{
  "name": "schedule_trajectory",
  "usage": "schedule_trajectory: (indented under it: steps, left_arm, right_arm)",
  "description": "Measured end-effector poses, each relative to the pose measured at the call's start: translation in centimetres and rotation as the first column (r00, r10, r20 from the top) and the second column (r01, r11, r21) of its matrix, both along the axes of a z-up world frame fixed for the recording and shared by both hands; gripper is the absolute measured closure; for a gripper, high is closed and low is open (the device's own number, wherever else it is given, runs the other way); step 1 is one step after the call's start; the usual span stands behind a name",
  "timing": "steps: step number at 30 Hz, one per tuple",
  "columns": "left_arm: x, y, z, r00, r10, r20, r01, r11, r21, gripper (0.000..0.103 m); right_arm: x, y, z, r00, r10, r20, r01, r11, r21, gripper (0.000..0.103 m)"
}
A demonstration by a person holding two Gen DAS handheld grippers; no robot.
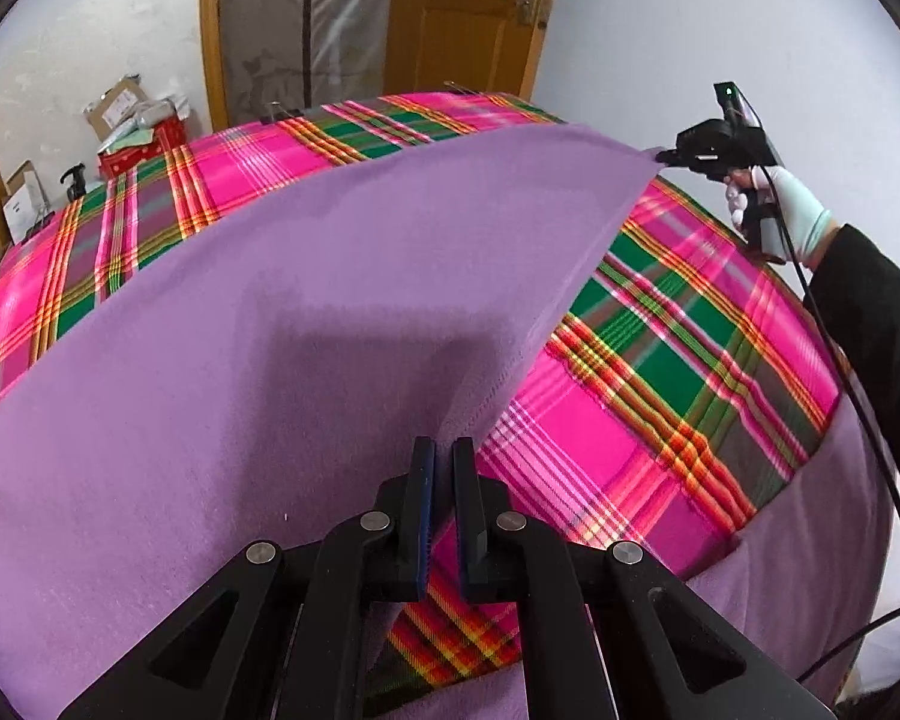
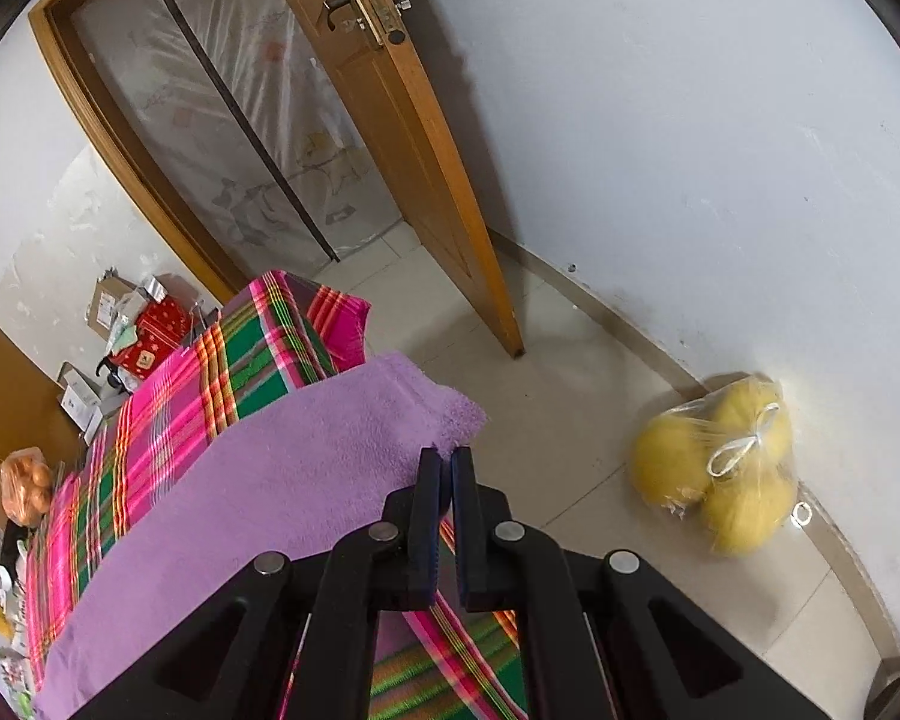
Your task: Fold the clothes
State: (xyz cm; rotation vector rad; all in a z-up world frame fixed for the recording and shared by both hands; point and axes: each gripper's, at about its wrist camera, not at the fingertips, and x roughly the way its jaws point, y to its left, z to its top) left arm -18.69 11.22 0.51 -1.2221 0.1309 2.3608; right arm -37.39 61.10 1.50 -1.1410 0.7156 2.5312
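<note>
A purple cloth (image 1: 306,312) is lifted over a table covered in pink, green and orange plaid (image 1: 678,372). My left gripper (image 1: 444,450) is shut on the cloth's near hem corner. The right gripper (image 1: 669,157), held by a gloved hand (image 1: 792,210), pinches the far corner and pulls that edge taut. In the right wrist view the right gripper (image 2: 445,457) is shut on the fuzzy purple corner (image 2: 450,420), with the cloth (image 2: 258,492) stretching back to the left over the plaid table (image 2: 168,414). Another part of the purple cloth (image 1: 810,534) hangs over the table's near right edge.
A wooden door (image 2: 414,138) stands open beside a plastic-covered doorway (image 2: 222,108). A bag of yellow fruit (image 2: 720,468) sits on the tiled floor by the white wall. Cardboard and red boxes (image 1: 132,132) are piled beyond the table's far left. A bag of oranges (image 2: 27,486) lies at left.
</note>
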Motion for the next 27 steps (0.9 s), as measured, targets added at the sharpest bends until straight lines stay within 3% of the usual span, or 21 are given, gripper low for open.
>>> schedule_trajectory:
  steps: [4, 9, 13, 20, 24, 27]
  left_arm:
    - [0.2, -0.8, 1.0, 1.000, 0.000, -0.007, 0.001, 0.999, 0.036, 0.098]
    - [0.8, -1.2, 1.6, 1.000, -0.007, -0.017, 0.008, 0.998, 0.059, 0.098]
    - [1.3, -1.4, 1.9, 1.000, -0.014, -0.022, 0.016, 0.998, 0.069, 0.098]
    - [0.8, -1.5, 0.6, 0.999, -0.003, 0.036, 0.000, 0.996, 0.089, 0.098]
    - [1.9, -2.2, 1.3, 0.999, -0.002, 0.044, -0.003, 0.995, 0.098, 0.097]
    - [3.3, -3.7, 2.9, 0.999, 0.042, -0.022, -0.038, 0.991, 0.130, 0.097]
  right_arm:
    - [2.0, 0.3, 1.9, 0.993, -0.031, -0.115, 0.028, 0.999, -0.025, 0.099]
    - [3.4, 0.6, 3.0, 0.987, -0.051, -0.154, 0.043, 0.998, -0.051, 0.099]
    - [3.4, 0.7, 2.3, 0.996, -0.059, -0.073, 0.058, 0.998, -0.020, 0.099]
    - [4.7, 1.5, 0.8, 0.996, -0.089, 0.026, 0.088, 0.995, 0.038, 0.097]
    - [6.4, 1.1, 3.3, 0.996, -0.085, -0.034, 0.089, 0.988, 0.129, 0.092]
    - [6.6, -0.8, 5.0, 0.994, 0.034, -0.100, -0.021, 0.992, 0.123, 0.092]
